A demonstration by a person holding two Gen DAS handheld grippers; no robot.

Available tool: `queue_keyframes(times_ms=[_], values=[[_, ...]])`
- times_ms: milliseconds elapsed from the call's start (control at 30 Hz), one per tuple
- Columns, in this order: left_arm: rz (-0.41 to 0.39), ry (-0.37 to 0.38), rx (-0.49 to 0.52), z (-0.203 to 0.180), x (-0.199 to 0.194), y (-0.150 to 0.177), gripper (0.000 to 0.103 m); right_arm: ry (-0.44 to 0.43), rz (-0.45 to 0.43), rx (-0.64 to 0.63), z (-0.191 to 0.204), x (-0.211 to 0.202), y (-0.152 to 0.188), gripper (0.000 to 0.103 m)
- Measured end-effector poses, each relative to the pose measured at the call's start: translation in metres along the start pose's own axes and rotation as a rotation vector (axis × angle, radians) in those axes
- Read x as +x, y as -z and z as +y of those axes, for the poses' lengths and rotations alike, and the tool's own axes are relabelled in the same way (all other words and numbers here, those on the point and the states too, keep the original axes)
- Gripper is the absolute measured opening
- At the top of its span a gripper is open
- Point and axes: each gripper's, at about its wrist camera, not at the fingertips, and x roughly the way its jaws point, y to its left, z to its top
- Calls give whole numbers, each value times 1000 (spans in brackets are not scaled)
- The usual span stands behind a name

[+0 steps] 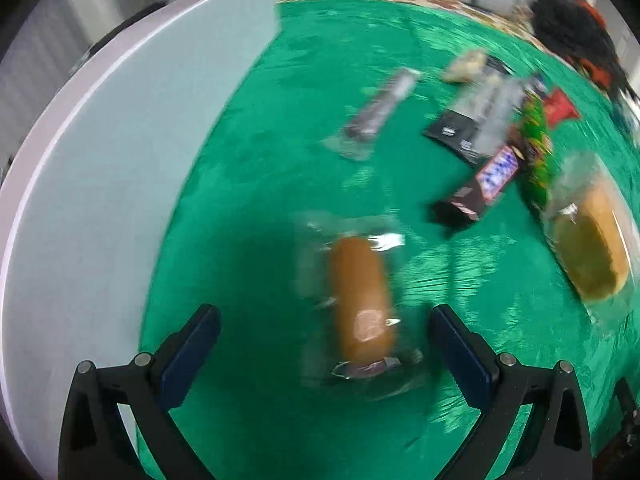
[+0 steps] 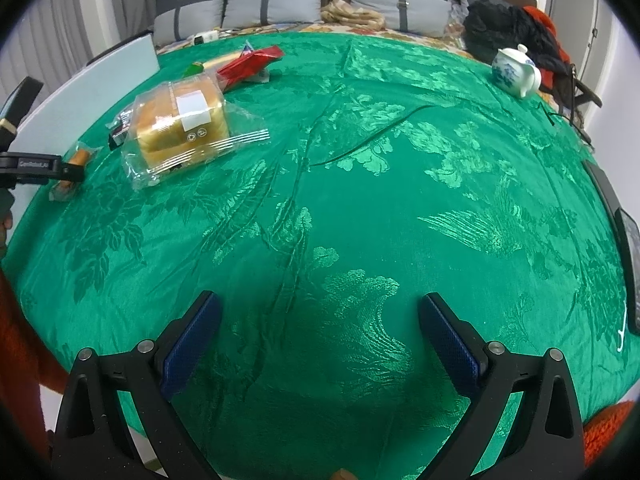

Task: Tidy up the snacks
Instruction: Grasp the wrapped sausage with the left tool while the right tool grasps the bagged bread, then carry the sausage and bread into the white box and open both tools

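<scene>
My left gripper (image 1: 325, 332) is open, its fingers on either side of a brown sausage-shaped snack in clear wrap (image 1: 362, 300) lying on the green cloth; the view is motion-blurred. Beyond it lie a dark wrapped bar (image 1: 380, 110), a Snickers bar (image 1: 486, 184), a black packet (image 1: 460, 132), a green bag (image 1: 534, 148) and a wrapped bread loaf (image 1: 592, 248). My right gripper (image 2: 318, 320) is open and empty over bare green cloth. In the right wrist view the bread loaf (image 2: 180, 120) sits far left, with a red packet (image 2: 250, 62) behind it and the left gripper (image 2: 60, 168) at the left edge.
A pale blue-white board (image 1: 120, 160) lies along the left of the green cloth (image 2: 360, 200). A white and blue teapot (image 2: 516, 70) stands at the far right. A dark phone (image 2: 632, 248) lies at the right edge. Cushions and dark clothing lie behind the cloth.
</scene>
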Motion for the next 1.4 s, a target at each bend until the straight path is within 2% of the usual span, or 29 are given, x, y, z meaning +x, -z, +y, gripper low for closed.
queue_keyframes(times_ms=[67,100,133,200,300,433,533,600,733,833,967,1033,1067,1100,1167,1400], values=[[-28,-1,31,-12,-2,0,99,0,-1,-1,0,0,0,101],[-35,28,24,-12,-3,0,84,-1,-2,-2,0,0,1,101],[-38,88,-1,-9,-6,1,63,-3,-3,-3,0,0,1,101],[-58,77,-21,-4,-12,3,40,-5,-4,-5,-1,-1,1,101],[-79,115,-26,2,-18,7,30,-5,-7,-5,-1,-1,1,101],[-118,131,-28,4,-24,16,28,-18,26,-2,-2,-2,-1,100],[-132,160,-28,1,-25,15,28,-122,33,73,-7,-8,-15,100],[-139,168,-24,-1,-25,15,27,-196,-6,95,-3,-15,-36,100],[-142,189,-29,1,-25,16,27,-228,-43,-50,39,-8,-101,100],[-145,207,-42,3,-28,17,27,-207,23,-184,79,23,-135,100],[-157,238,-71,8,-33,15,27,-99,171,-280,101,72,-144,99],[-169,257,-76,9,-38,16,27,-100,230,-246,95,80,-143,96],[-177,265,-76,10,-41,16,27,-119,220,-206,88,74,-142,78],[-184,278,-76,10,-45,16,27,-145,196,-175,81,66,-142,72],[-193,302,-79,11,-50,16,27,-156,167,-124,69,46,-140,72],[-248,393,-97,14,-81,15,27,-290,87,59,25,-10,-128,72]])
